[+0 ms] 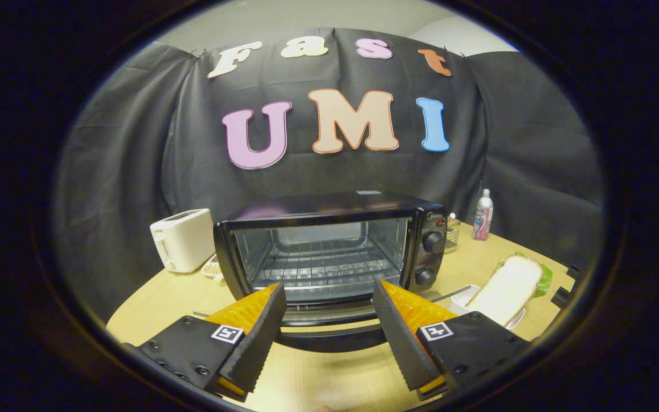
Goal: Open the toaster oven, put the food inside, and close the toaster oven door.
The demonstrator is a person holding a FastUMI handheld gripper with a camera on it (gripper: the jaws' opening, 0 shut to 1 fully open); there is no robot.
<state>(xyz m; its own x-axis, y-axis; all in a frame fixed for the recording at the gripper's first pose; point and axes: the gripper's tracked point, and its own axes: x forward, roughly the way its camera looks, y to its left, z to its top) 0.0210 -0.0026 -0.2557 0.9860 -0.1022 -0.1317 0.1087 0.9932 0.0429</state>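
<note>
Toaster oven (329, 252) sits on the wooden table (329, 377), square ahead of the gripper (328, 300). Its door (329, 332) appears already dropped open: the wire rack (321, 266) and bare cavity are plainly visible, and a dark slab with a rounded front edge lies flat at the oven's foot, just beyond the fingertips. Jaws stand wide apart with nothing between them, both fingers framing the oven mouth. The food, a sandwich (509, 289) of pale bread with green leaf showing at its far edge, lies on a white plate (467, 294) to the right of the oven, beside the knob panel (431, 252) and nearer to the camera than the oven's front. Its long axis runs slantwise, from close by the right finger away toward the back right. Judgement: opening looks done, so the next step is fetching the sandwich, and that means swinging the gripper rightward off the oven's centre line and turning it so the fingers close across the bread's short width, not along its length. Also on the table: a white pop-up toaster (183, 239) left of the oven, and a small bottle (483, 216) behind and right of it. Soft bread may crush under a hard pinch.
</note>
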